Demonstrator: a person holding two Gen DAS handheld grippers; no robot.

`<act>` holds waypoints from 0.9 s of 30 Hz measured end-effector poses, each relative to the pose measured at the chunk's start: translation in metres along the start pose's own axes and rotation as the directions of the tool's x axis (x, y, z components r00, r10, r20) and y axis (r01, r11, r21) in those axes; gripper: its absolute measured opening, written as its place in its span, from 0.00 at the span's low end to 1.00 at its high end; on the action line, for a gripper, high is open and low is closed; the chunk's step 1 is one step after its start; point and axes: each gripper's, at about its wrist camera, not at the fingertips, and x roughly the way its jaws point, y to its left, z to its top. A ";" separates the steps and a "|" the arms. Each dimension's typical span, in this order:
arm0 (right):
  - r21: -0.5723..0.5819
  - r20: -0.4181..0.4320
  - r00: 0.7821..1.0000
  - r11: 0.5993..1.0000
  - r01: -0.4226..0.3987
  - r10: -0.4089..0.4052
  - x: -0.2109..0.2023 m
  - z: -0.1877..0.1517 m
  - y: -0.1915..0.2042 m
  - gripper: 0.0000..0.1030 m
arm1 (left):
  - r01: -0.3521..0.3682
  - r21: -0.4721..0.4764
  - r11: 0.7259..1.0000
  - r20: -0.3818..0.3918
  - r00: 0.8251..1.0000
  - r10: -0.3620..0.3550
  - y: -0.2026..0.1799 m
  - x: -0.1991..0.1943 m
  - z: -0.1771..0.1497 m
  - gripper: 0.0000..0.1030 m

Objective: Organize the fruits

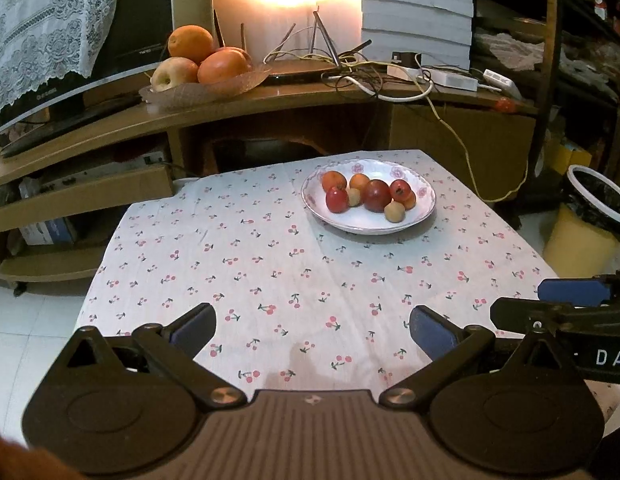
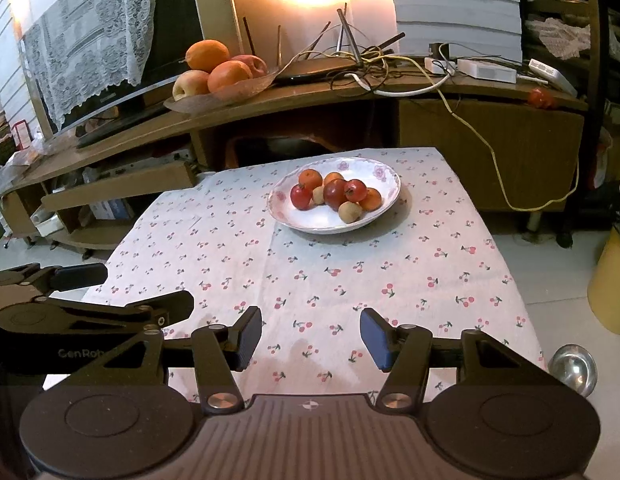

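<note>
A white floral plate (image 1: 421,210) (image 2: 383,184) sits at the far side of the table on a cherry-print cloth (image 1: 270,280) (image 2: 349,272). It holds several small fruits: red ones (image 1: 376,195) (image 2: 334,193), orange ones (image 1: 334,180) (image 2: 310,178) and small tan ones (image 1: 394,211) (image 2: 349,212). My left gripper (image 1: 311,330) is open and empty above the near edge of the table. My right gripper (image 2: 310,338) is open and empty beside it, also at the near edge. Each gripper shows at the side of the other's view.
A wooden TV stand (image 1: 270,100) (image 2: 310,96) behind the table carries a dish of large oranges and apples (image 1: 198,62) (image 2: 218,70), a router and tangled cables (image 1: 349,68). A yellow bin (image 1: 585,220) stands on the floor at right. A metal knob (image 2: 571,368) is near right.
</note>
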 end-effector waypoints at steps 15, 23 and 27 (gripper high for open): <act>-0.004 -0.006 1.000 1.000 0.011 -0.011 -0.007 -0.009 0.002 0.56 | -0.012 0.006 1.000 0.003 1.000 0.012 -0.003 -0.011 -0.009 1.00; -0.005 -0.013 1.000 1.000 0.018 -0.018 -0.008 -0.013 0.003 0.56 | -0.020 0.011 1.000 -0.004 1.000 0.020 -0.004 -0.013 -0.013 1.00; -0.007 -0.019 1.000 1.000 0.019 -0.019 -0.007 -0.014 0.003 0.56 | -0.029 0.013 1.000 -0.010 1.000 0.029 -0.004 -0.012 -0.015 1.00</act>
